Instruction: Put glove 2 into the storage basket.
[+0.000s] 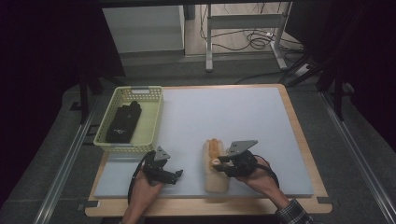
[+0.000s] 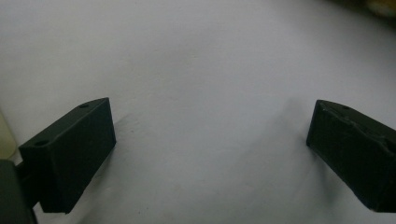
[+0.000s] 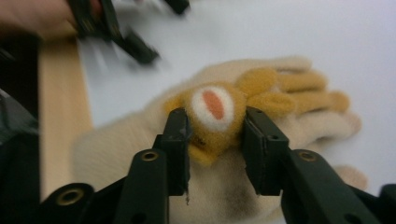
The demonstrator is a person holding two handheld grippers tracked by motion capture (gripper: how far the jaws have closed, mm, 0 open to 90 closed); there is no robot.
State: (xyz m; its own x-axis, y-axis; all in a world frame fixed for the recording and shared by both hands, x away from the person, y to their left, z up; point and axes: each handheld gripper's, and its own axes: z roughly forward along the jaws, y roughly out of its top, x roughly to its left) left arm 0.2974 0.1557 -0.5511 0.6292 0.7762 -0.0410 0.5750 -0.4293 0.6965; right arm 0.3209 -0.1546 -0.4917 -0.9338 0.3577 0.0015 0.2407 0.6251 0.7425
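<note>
A beige knitted glove [image 1: 216, 179] lies on the white mat near the front edge, fingers pointing away. On top of it is an orange plush piece [image 3: 214, 105] with a white and red round patch. My right gripper [image 1: 218, 163] reaches over the glove from the right. In the right gripper view its jaws [image 3: 216, 119] stand on either side of the plush piece, with both pads against it. My left gripper [image 1: 176, 174] rests low on the mat to the left of the glove. Its jaws [image 2: 210, 135] stand wide open over bare mat.
A pale yellow mesh basket [image 1: 155, 116] stands at the mat's back left with a black pouch [image 1: 123, 122] inside. The white mat [image 1: 233, 116] lies on a wooden board [image 1: 299, 135]. Beyond the table are dark floor, cables and a metal frame.
</note>
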